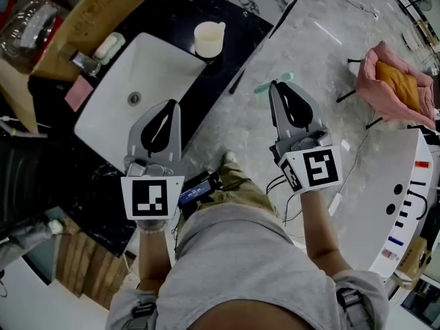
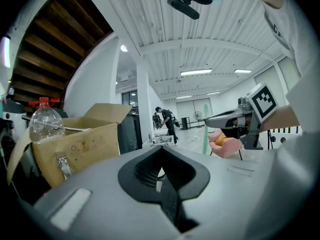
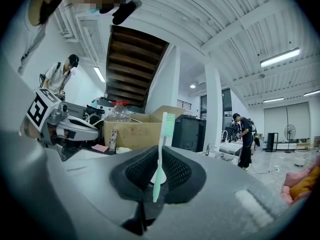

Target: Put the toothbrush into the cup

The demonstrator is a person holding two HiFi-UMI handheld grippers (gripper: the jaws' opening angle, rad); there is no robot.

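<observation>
A mint-green toothbrush [image 3: 160, 156] stands upright between the jaws of my right gripper [image 3: 161, 151], bristles [image 3: 169, 122] on top. In the head view its green end [image 1: 275, 84] pokes out at the tips of the right gripper [image 1: 273, 85], over pale marble. The cream cup [image 1: 209, 38] with a handle stands on the dark counter [image 1: 237, 29], far left of that gripper, beside the sink. My left gripper [image 1: 172, 106] hovers over the sink's near right edge, jaws shut with nothing in them. From the left gripper [image 2: 161, 151], the right gripper [image 2: 235, 120] and toothbrush [image 2: 205, 134] show at the right.
A white sink [image 1: 137, 81] with a drain is set in the dark counter. A cardboard box [image 1: 89, 16], a plastic bottle [image 1: 27, 29] and a soap dish [image 1: 108, 47] lie far left. A pink cushioned seat [image 1: 399, 81] and a white panel [image 1: 405, 198] are at the right.
</observation>
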